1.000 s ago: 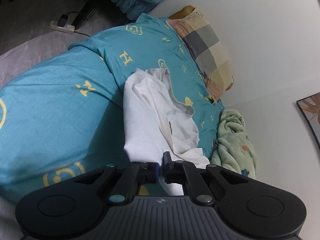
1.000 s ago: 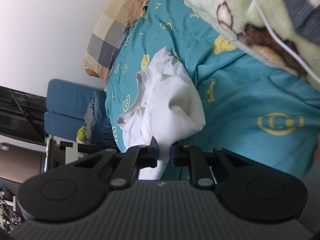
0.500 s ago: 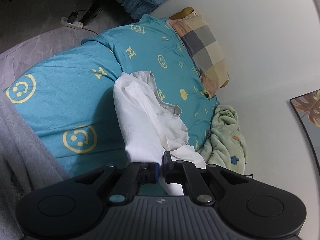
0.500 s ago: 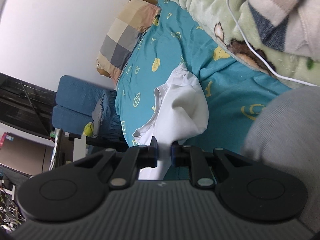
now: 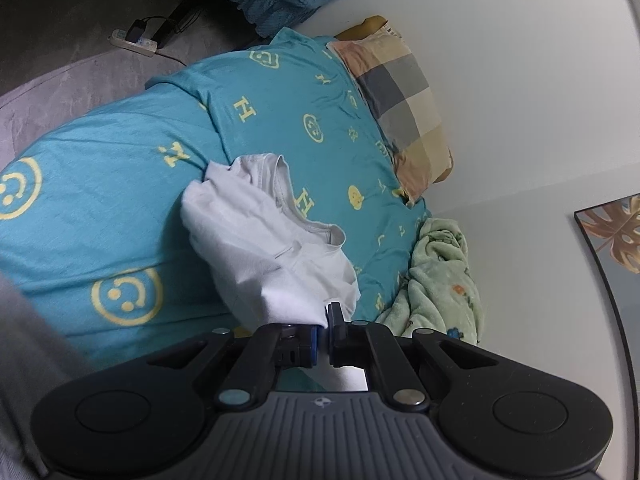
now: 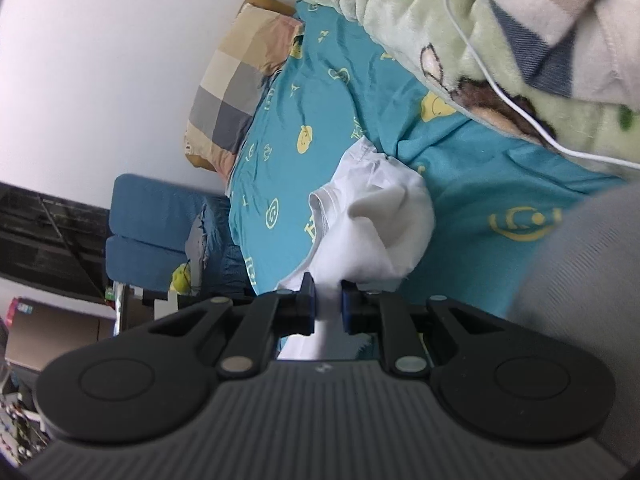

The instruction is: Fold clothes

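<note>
Gripping a white T-shirt [image 5: 256,240] from two ends above the bed.

The left gripper [image 5: 323,334] has its fingers clenched on one edge of the cloth; the right gripper [image 6: 328,306] pinches another edge, white fabric filling the narrow gap. The shirt hangs bunched, its far part resting on the teal smiley-print bedsheet [image 5: 100,208], collar open. A checked pillow [image 5: 404,100] and green fleece blanket [image 5: 440,272] lie beyond.

Both wrist views look along their fingers, close over the teal bedsheet [image 5: 120,208] toward the checked pillow [image 5: 404,100]. Left view is rolled, with the pillow upper right. Right view has the pillow [image 6: 244,84] upper left. Shared: sheet, pillow, white shirt [image 6: 380,224].
</note>
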Available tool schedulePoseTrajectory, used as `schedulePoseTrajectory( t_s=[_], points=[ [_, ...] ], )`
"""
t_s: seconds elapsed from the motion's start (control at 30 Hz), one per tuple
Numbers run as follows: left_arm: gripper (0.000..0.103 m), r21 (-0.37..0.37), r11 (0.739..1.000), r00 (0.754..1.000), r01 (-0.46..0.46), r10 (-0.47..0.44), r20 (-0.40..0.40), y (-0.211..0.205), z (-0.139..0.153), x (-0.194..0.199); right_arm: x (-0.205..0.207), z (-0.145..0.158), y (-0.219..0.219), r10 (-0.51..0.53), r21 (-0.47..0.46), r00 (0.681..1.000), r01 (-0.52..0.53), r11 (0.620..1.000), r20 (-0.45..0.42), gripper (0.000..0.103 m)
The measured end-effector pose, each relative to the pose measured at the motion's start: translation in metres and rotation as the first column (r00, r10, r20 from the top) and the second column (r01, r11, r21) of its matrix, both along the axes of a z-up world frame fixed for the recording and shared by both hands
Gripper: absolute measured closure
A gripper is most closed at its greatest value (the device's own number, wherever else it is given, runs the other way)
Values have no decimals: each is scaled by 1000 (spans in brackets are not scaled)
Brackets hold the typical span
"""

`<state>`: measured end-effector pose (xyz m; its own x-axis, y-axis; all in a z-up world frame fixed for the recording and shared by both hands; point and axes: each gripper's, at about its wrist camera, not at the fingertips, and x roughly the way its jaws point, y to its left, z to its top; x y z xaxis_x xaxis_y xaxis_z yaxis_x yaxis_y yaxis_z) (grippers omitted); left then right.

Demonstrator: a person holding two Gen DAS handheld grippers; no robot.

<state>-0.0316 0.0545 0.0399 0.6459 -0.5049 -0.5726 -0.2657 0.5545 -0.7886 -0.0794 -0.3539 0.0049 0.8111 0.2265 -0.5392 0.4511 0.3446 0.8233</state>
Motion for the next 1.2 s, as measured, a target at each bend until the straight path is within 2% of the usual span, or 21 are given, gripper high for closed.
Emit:
schedulePoseTrajectory(
  t_s=[0.37,0.6,0.77,0.97,1.07,1.2],
  points=[
    [98,44,998,999,-36,37,-21,-19,-14,116,105,-22,-14,-42,46,999,42,998,-10,87],
    [98,169,983,997,-75,80,-22,-29,-49,201,189,-54,-20,-7,50,1000,8,999,-3,87],
    [97,260,963,995,-73,89,-48,-36,-90,263,247,-84,-21,64,-19,998,-64,998,-16,87],
    [97,377,926,996,-35,63,-62,-41,-135,299,288,-116,-16,187,-127,981,-193,973,-57,87],
    [96,406,914,998,-2,27,-56,-44,-144,305,294,-121,-13,226,-180,971,-237,955,-76,86],
    [93,450,892,999,35,-22,-35,-49,-141,303,289,-109,-6,270,-255,961,-275,927,-54,85]
  ],
)
